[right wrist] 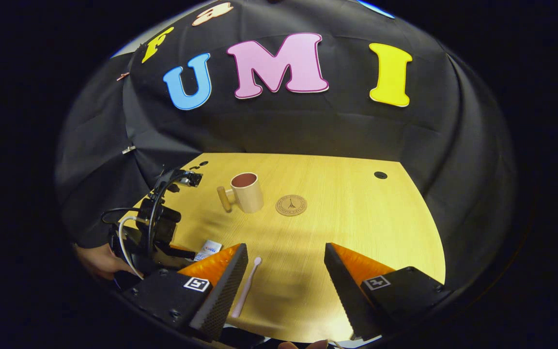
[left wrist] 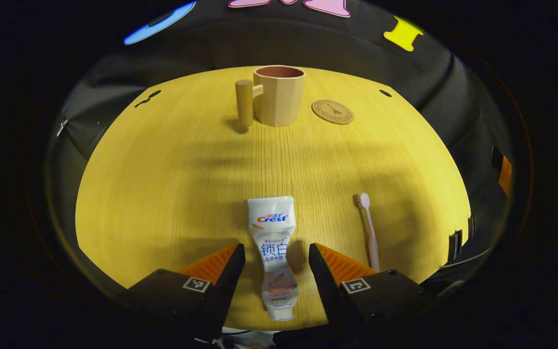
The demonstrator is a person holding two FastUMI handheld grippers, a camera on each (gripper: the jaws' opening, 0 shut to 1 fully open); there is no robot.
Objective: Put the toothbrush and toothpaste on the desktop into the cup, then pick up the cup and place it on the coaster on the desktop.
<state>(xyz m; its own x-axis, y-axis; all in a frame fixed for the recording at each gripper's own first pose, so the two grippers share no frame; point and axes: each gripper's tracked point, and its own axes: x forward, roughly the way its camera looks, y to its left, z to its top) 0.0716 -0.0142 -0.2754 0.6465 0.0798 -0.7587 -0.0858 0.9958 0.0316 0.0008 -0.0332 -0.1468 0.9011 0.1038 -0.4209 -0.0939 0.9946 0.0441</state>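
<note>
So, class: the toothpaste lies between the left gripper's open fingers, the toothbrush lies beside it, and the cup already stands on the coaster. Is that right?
Not quite. In the left gripper view the cup stands on the desktop beside the coaster, not on it. The toothpaste, toothbrush and left gripper are as stated.

A pale wooden desk [right wrist: 356,218] with a rounded front edge stands against the booth's black cloth wall [right wrist: 308,126], which hangs in folds behind it and down both sides, and small dark round holes [right wrist: 380,175] sit near the desk's back corners.
</note>
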